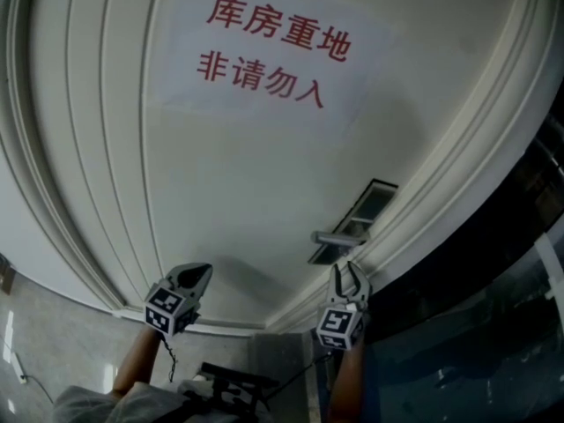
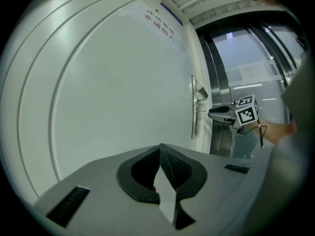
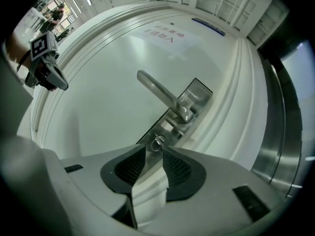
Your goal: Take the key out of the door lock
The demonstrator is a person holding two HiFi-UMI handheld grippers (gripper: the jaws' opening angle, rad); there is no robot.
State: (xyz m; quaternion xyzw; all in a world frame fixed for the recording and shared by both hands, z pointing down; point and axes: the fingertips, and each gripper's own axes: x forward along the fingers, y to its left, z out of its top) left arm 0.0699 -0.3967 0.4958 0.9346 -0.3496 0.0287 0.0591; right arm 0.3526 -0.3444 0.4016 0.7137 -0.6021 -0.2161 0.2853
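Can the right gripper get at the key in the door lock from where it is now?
Probably yes. The right gripper is open, the key sits just past its tips with nothing between, and the door handle lies clear of that line.

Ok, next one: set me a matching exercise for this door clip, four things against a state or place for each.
Things:
1. left claw
2. right claw
3. door handle
4. paper sign

States or places:
A. silver lever, close to the key
B. jaws apart, pointed at the key
C. red print, high on the door
D. jaws together, nothing between them

Pairs: 1-D, 2-B, 3-A, 4-C
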